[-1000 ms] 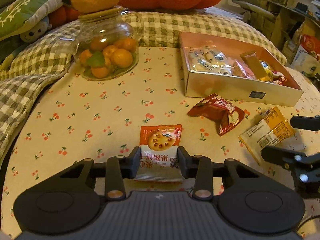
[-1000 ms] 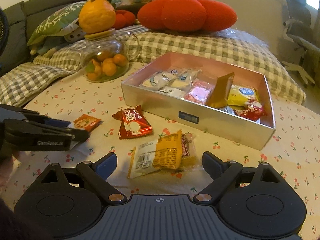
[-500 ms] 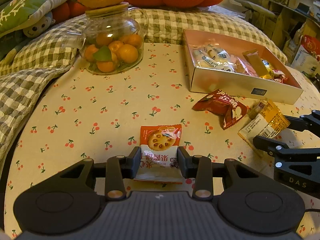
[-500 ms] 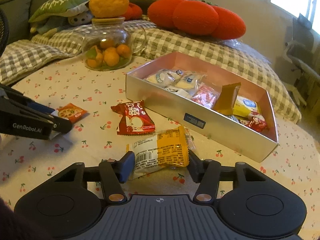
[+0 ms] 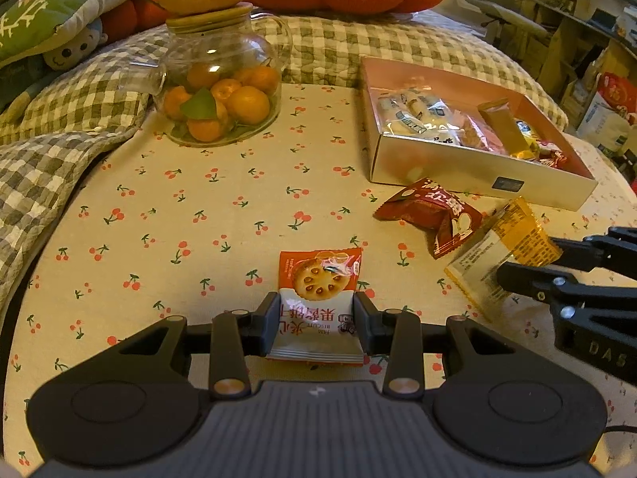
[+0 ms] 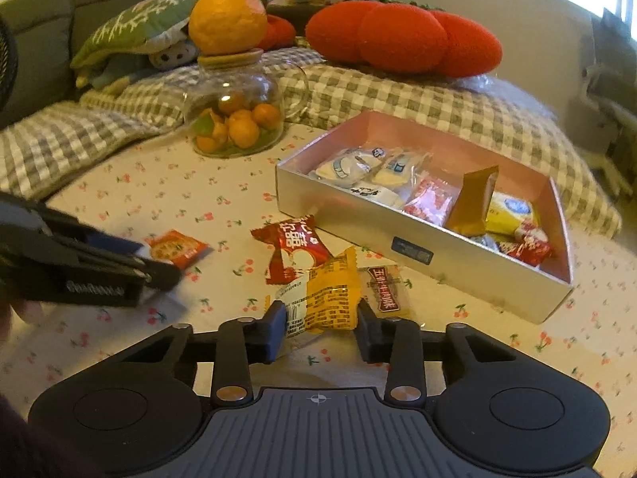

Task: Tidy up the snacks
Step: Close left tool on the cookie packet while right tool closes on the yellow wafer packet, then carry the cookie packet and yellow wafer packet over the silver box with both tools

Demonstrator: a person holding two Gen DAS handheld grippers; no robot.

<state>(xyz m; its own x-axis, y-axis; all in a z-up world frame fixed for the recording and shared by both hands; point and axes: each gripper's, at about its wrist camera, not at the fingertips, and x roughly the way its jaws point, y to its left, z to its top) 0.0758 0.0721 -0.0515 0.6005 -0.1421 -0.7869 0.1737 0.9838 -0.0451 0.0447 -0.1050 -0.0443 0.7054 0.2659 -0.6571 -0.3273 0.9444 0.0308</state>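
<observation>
My left gripper [image 5: 316,328] is shut on an orange-and-white biscuit packet [image 5: 318,298] and holds it just above the cherry-print cloth. My right gripper [image 6: 320,328] is shut on a yellow snack packet [image 6: 324,298], lifted and crumpled between the fingers. A red candy packet [image 6: 292,245] lies on the cloth between them, in front of the open silver box [image 6: 358,219] with a pink inside that holds several wrapped snacks. In the left wrist view the box [image 5: 458,169], the red packet [image 5: 434,213] and the yellow packet [image 5: 501,247] sit at the right.
A glass jar of small oranges [image 5: 219,91] with a big orange on its lid stands at the back left. Checked blankets [image 5: 59,127] and red cushions [image 6: 402,38] border the cloth. A small packet with a dark red label [image 6: 384,288] lies beside the yellow one.
My right gripper closed on the yellow packet and raised it. My left gripper, still holding the biscuit packet, lifted and moved forward a little.
</observation>
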